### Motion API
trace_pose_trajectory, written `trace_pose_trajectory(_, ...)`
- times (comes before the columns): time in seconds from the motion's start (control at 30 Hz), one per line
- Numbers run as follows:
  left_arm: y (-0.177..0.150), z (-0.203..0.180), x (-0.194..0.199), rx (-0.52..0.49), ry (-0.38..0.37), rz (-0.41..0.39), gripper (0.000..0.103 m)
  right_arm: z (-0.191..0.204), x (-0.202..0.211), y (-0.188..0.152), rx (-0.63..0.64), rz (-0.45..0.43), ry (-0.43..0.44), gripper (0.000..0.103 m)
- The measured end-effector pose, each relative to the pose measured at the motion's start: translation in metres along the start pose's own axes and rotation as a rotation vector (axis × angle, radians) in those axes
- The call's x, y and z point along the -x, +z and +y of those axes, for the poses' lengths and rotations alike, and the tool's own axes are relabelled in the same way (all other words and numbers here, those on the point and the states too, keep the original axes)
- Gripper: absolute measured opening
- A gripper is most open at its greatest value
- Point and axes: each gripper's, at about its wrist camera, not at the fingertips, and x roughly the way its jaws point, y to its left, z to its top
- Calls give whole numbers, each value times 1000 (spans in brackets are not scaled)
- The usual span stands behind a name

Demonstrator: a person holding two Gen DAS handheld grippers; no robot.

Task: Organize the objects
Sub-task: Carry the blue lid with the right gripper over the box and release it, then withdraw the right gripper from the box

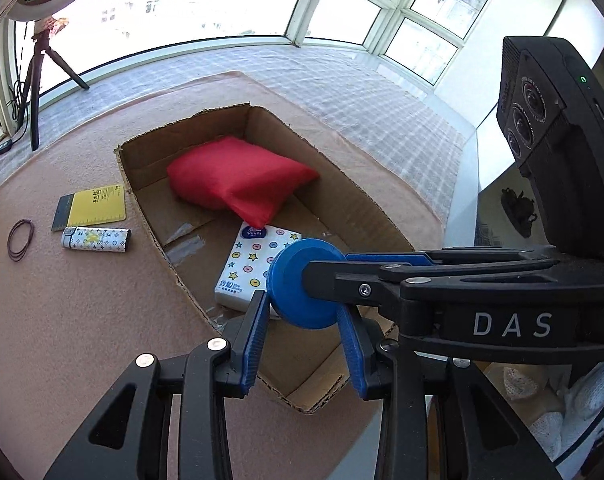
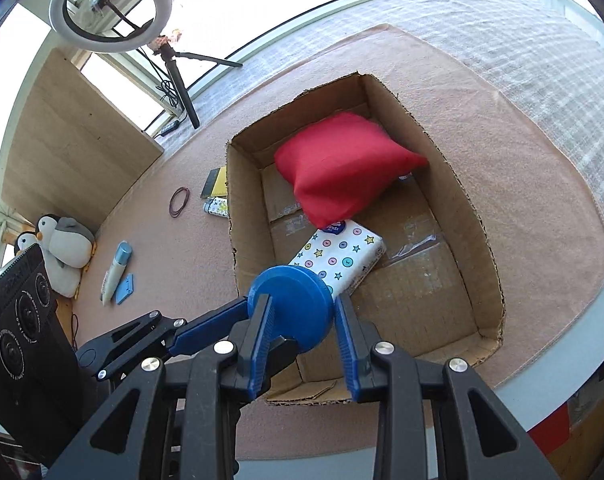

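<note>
Currently blue disc [image 2: 289, 300] hangs above cardboard box [image 2: 462, 184] near end, between the fingers of left gripper [image 1: 302, 308] and right gripper [image 2: 302, 306]; which one actually clamps it cannot be told. Risk: a mistimed release drops it edge-on, so it may roll off the tissue pack [image 2: 342, 256] inside the box

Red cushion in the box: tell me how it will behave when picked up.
The red cushion looks puffy and creased, so it will probably squash and sag in a grip. It seems light for its bulk. It leans on the tissue pack, so lifting it may nudge that.
</note>
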Motion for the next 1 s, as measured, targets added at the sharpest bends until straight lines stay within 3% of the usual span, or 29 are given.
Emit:
trace_pose_trajectory(0.27, 0, -2, -12, -9, 5, 32, 38, -12, -1, -2, 4, 9, -14, 28)
trace_pose_trajectory(0.53, -6, 8, 1, 3, 21, 13, 39, -6, 1, 1, 22, -6, -36, 33)
trace_pose_trajectory(0.8, -14, 44, 38, 74, 56, -35, 39, 12, 4, 2, 53, -27, -41, 33)
trace_pose_trajectory(1.0, -23, 86, 69, 162, 124, -70, 39, 37, 2, 3, 95, -38, -26, 34)
